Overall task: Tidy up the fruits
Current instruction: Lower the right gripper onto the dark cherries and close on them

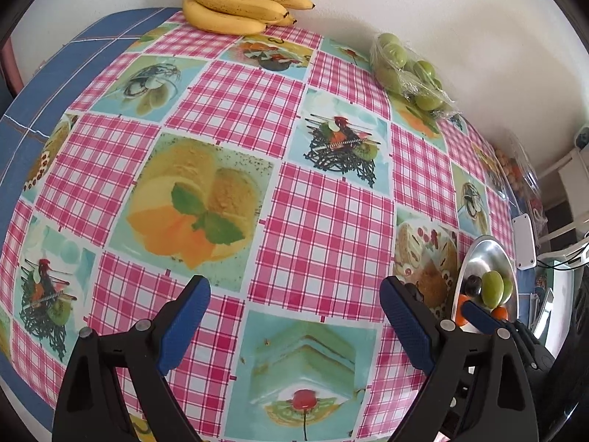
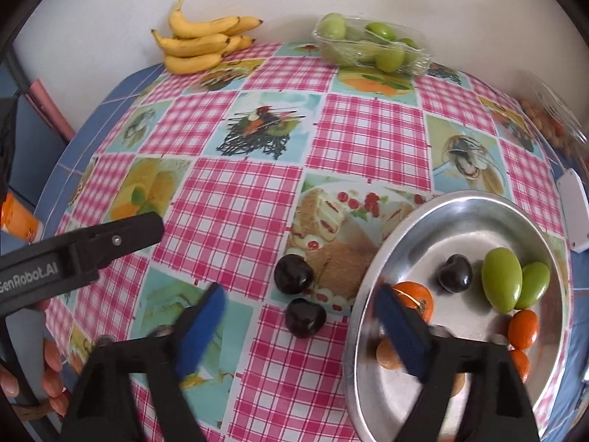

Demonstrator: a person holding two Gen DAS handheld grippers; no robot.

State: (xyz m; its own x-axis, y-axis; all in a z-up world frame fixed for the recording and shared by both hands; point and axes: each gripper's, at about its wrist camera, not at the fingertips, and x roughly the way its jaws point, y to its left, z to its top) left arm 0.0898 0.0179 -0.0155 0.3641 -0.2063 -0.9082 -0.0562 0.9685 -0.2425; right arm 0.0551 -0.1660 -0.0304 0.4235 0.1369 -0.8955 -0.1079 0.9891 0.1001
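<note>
While both claws hung wide open and empty above the surface (image 2: 235,199), most of the fruit lay ahead of them.

Just ahead of the right claw (image 2: 302,328), between its blue pads (image 2: 202,320), two dark plums (image 2: 293,273) lay on the checked cloth, one nearer, one slightly farther, close together; its right pad overlapped the rim of a metal plate (image 2: 460,202) to its right, which held a third dark plum (image 2: 455,273), two green plums (image 2: 501,280) touching, and several small orange fruits (image 2: 522,328). Far ahead to its left sat bananas (image 2: 200,44) by the wall, and far ahead to its right a wrapped tray of green fruit (image 2: 371,46). The left claw (image 1: 294,316) hovered over bare cloth, the plate off to its right, the bananas far ahead.
</note>
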